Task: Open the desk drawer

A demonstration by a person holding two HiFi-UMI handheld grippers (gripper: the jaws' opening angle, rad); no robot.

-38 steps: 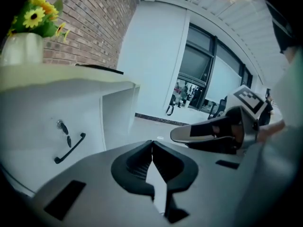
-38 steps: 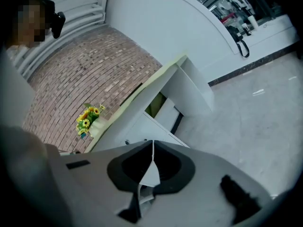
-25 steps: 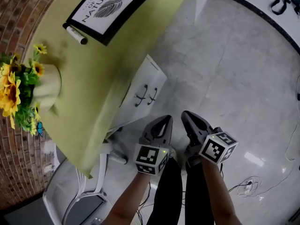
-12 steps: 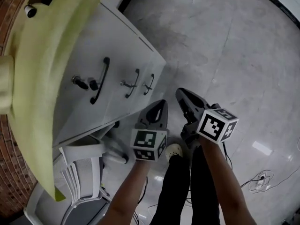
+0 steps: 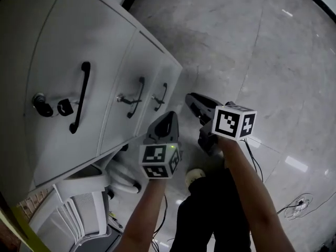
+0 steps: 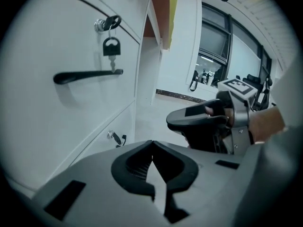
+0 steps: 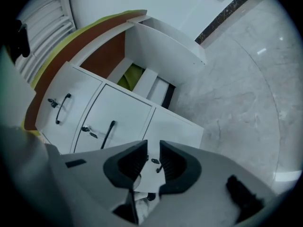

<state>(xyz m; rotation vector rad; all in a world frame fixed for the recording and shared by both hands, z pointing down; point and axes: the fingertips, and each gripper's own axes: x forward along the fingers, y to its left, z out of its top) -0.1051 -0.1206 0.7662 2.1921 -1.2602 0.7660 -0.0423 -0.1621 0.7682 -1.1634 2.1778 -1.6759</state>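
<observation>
So all three fronts of the white drawer unit point(image 5: 107, 46) look shut, no pull started; can't tell which drawer is the one meant. Left gripper point(image 5: 169, 116) has its jaws pinched together on nothing; right gripper point(image 5: 189, 97) has its jaws a bit apart, also empty. Both hang just off the lower end of the unit; the left one is closer in, the right one further out over the floor point(image 5: 273, 62). Nearest grab is the bottom handle point(image 5: 162, 96); the middle handle point(image 5: 137, 96) is next up the unit; the top handle point(image 5: 81, 96), with a key point(image 5: 39, 105) beside it, is well apart. The bars run across their fronts; in the left gripper view one lies level, crosswise to the jaw gap; so I reckon the left one has to spread its jaws and roll a quarter turn, then go straight in toward the unit.
</observation>
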